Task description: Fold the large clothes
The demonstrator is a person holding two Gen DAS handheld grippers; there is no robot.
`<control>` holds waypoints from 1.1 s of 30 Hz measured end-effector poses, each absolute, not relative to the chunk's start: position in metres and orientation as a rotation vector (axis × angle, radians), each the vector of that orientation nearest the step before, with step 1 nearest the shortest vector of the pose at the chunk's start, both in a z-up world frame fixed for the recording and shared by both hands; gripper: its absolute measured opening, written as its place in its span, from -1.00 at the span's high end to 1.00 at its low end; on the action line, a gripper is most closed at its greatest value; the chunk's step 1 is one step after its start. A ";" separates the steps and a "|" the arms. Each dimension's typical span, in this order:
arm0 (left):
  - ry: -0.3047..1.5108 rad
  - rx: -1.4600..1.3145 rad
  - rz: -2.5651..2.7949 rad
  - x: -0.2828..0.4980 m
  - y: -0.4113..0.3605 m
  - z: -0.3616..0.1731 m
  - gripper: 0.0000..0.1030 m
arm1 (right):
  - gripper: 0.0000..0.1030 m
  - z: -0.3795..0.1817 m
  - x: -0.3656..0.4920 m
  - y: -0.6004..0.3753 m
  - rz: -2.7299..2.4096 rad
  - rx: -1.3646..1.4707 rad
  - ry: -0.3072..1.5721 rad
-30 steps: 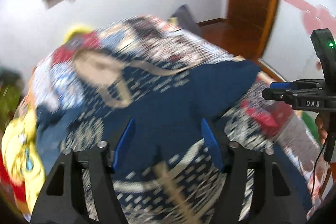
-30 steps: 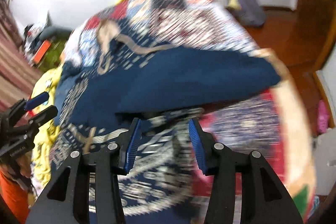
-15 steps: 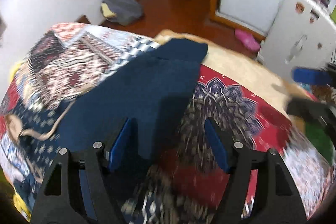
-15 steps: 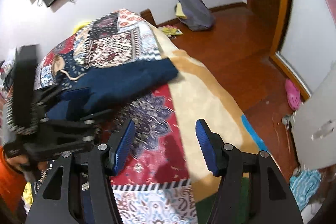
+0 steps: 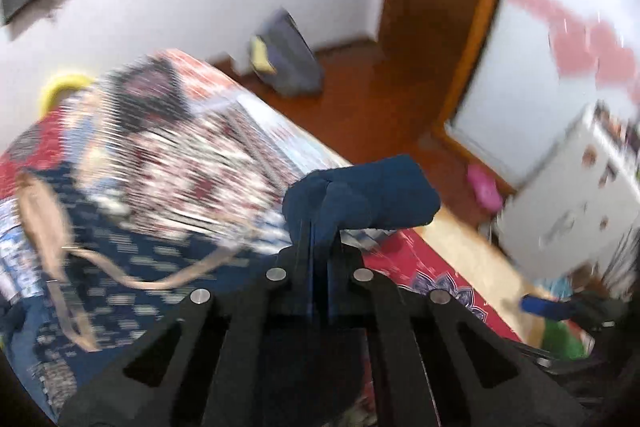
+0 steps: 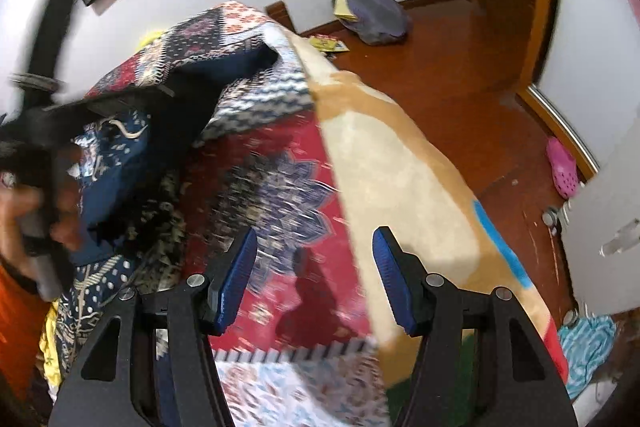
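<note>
A dark navy garment (image 5: 360, 195) with a patterned side and tan drawstrings (image 5: 48, 219) lies on the bed. My left gripper (image 5: 320, 247) is shut on a bunched navy fold of it and holds that fold lifted. In the right wrist view the left gripper (image 6: 132, 107) appears blurred at the left with the navy cloth (image 6: 224, 67) rising from it. My right gripper (image 6: 314, 279) is open and empty above the red patterned bedspread (image 6: 280, 187), apart from the garment.
The bed carries a patchwork cover (image 5: 180, 131) and a beige blanket (image 6: 400, 167) along its right side. A grey bag (image 6: 372, 7) and a pink shoe (image 6: 562, 167) lie on the wooden floor. A white cabinet (image 5: 568, 203) stands at the right.
My left gripper has shut on the navy sleeve end and lifted it. My right gripper has stayed open and drifted over the red bedspread.
</note>
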State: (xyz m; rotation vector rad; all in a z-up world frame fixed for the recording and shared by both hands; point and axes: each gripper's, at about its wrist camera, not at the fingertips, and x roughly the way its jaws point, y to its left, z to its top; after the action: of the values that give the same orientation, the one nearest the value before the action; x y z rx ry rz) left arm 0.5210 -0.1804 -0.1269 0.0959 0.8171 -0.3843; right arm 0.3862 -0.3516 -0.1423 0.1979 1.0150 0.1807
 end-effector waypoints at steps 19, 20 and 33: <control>0.869 -0.128 0.105 0.387 0.151 -0.183 0.93 | -0.11 -0.191 0.453 -0.202 0.303 -0.072 1.148; 0.908 -0.151 0.106 0.384 0.157 -0.198 0.92 | -0.13 -0.191 0.452 -0.204 0.300 -0.069 1.143; 1.037 -0.224 0.212 0.328 0.204 -0.249 0.23 | -0.41 -0.192 0.449 -0.205 0.239 -0.097 1.151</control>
State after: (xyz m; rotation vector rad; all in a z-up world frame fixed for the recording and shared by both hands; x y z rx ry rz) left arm 0.3284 0.2037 -0.2495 -0.2236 1.0372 0.2121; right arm 0.4492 -0.2052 -0.1923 -0.0971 1.1513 0.2386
